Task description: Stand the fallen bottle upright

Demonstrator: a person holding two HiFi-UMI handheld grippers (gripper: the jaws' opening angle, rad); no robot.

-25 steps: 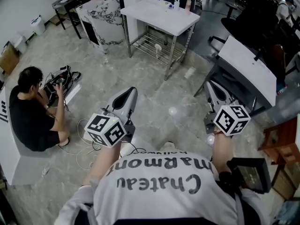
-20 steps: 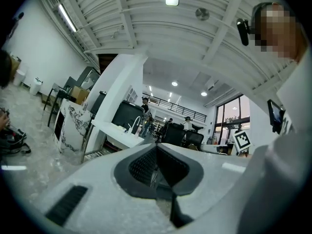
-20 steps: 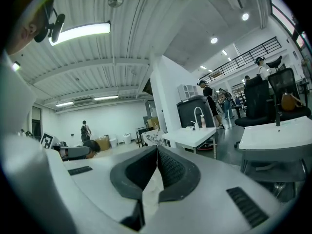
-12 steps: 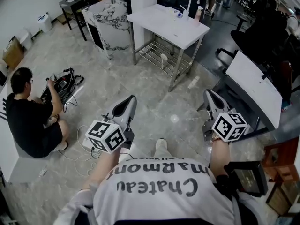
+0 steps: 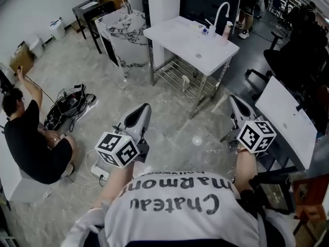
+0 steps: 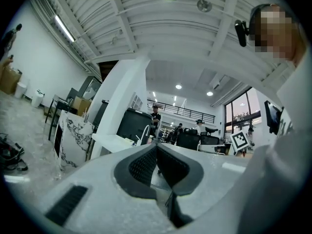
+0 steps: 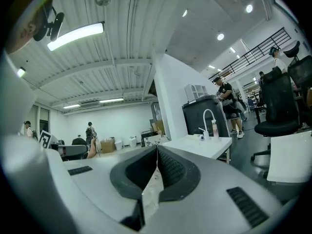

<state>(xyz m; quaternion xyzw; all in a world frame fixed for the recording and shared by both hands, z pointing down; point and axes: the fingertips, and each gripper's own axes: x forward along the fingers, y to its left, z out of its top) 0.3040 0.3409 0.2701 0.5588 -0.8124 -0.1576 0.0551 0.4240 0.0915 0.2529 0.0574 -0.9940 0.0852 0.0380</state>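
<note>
Two grippers are held out level over a grey stone floor [image 5: 169, 112], both pointing toward 12 o'clock in the head view. The left gripper [image 5: 140, 110] has its jaws pressed together, the ribbed pads meeting along one line, with nothing between them. The right gripper [image 5: 234, 101] is the same: jaws closed tip to tip and empty.

At 12 o'clock, well apart from both grippers, stands a white table [image 5: 180, 35] with a wire shelf [image 5: 172, 68] under it. At the table's far corner, toward 1 o'clock, a white tap [image 5: 220, 12] curves up, and a pale bottle [image 5: 226, 30] stands upright just beside it. A small blue and white thing [image 5: 204, 32] sits low by the foot of the tap. It is too small to tell whether it is the fallen bottle, and no other view shows it better. In the right gripper view the table, tap and upright bottle sit at about 3 o'clock of the jaws.

At 11 o'clock is a marbled cabinet [image 5: 128, 40]. At 9 o'clock a person in black [image 5: 28, 138] sits on the floor, one arm raised, beside a tangle of cables [image 5: 69, 103]. At 3 o'clock a white board [image 5: 285, 120] slopes just beside the right gripper.
</note>
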